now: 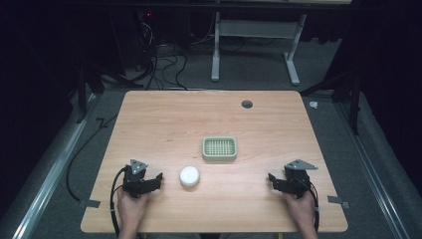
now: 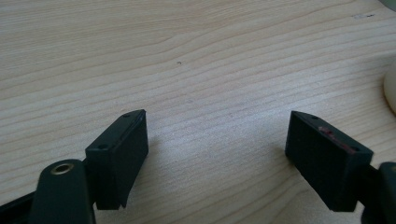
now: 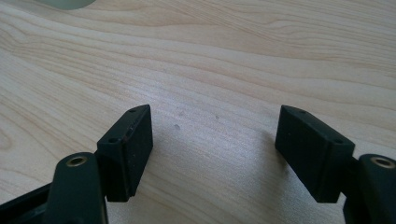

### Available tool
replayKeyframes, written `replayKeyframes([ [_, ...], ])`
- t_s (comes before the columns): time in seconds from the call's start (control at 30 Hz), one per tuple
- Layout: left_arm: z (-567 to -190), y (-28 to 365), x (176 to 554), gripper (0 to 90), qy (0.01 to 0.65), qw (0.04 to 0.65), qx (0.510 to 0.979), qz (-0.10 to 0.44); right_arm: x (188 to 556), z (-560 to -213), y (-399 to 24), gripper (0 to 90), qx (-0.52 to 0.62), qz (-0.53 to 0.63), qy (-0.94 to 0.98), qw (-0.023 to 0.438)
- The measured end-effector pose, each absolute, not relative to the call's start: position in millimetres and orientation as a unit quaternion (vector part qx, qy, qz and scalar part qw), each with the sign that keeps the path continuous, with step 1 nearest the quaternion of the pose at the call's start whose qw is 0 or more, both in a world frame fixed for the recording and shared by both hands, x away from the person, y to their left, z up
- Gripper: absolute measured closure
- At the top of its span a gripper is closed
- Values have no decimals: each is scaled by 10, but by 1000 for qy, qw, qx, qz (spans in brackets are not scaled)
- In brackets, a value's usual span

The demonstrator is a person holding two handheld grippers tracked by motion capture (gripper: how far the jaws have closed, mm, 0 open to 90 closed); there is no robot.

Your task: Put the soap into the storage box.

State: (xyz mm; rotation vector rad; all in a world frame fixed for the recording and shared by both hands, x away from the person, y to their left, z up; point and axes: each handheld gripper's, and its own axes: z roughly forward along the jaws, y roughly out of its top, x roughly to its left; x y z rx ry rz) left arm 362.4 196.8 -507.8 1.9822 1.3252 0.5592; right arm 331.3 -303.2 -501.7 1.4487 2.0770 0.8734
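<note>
A round white soap-like puck (image 1: 189, 176) lies on the wooden table (image 1: 169, 124) near the front, its pale edge (image 2: 391, 91) showing at the right of the left gripper view. Behind it to the right sits a pale green slotted dish (image 1: 219, 148), a corner of it (image 3: 70, 3) at the top of the right gripper view. My left gripper (image 1: 155, 179) rests on the table just left of the puck, open and holding nothing (image 2: 217, 154). My right gripper (image 1: 272, 179) rests at the front right, jaws wide apart over bare wood (image 3: 215, 149).
A dark round grommet (image 1: 247, 104) is set in the table near its far edge. Beyond the table stand a white desk frame (image 1: 254, 45) and loose cables (image 1: 159, 64) on the grey floor. A cable (image 1: 74, 159) runs along the table's left side.
</note>
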Motion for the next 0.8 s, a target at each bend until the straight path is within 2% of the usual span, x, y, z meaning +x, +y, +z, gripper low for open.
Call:
replayKeyframes([
  [0.8,-5077,1979,3623,220,512,344,758,212,3314,-5017,-3036,282,527,316,754,231],
])
